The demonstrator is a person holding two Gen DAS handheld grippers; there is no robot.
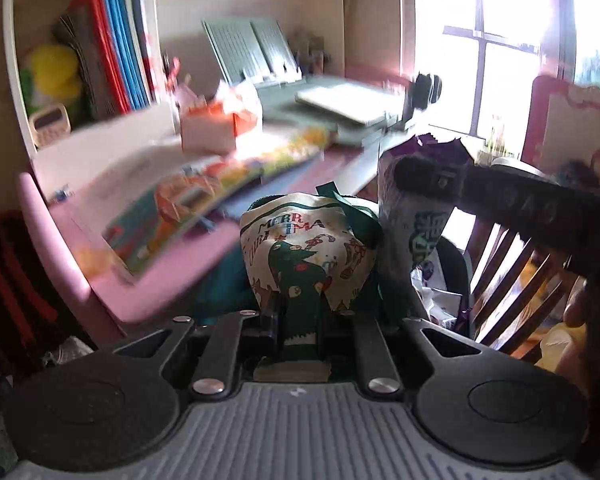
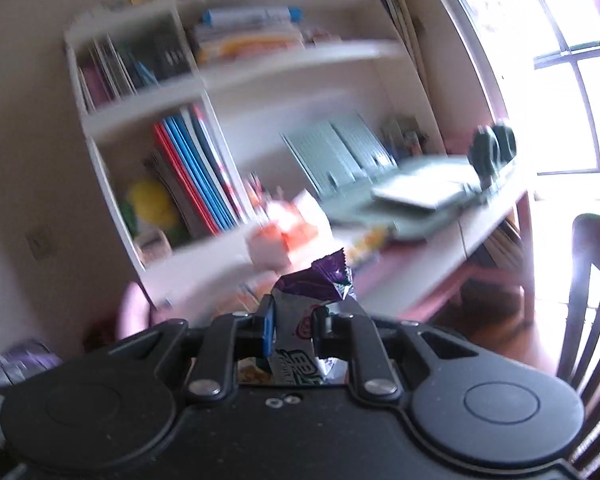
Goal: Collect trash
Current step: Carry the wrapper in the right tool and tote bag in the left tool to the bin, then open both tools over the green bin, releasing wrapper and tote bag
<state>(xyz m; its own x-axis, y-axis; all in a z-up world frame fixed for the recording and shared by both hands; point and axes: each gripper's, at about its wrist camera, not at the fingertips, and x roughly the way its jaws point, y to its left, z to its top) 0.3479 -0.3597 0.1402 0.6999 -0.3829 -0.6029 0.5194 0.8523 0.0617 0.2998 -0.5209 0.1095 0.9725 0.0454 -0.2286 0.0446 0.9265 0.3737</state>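
Observation:
In the left wrist view my left gripper is shut on the cloth of a cream Christmas bag printed with a green tree, which hangs in front of me. Just right of the bag's mouth, my right gripper reaches in from the right with a purple and silver snack wrapper in its fingers. The right wrist view shows the same wrapper pinched between the pads of my right gripper, its crumpled purple end sticking up past the fingertips. Both views are blurred by motion.
A pink desk holds a colourful picture book, an orange and white box and a grey-green stand with a closed device. A white bookshelf stands at the left. A dark wooden chair and a bright window are at the right.

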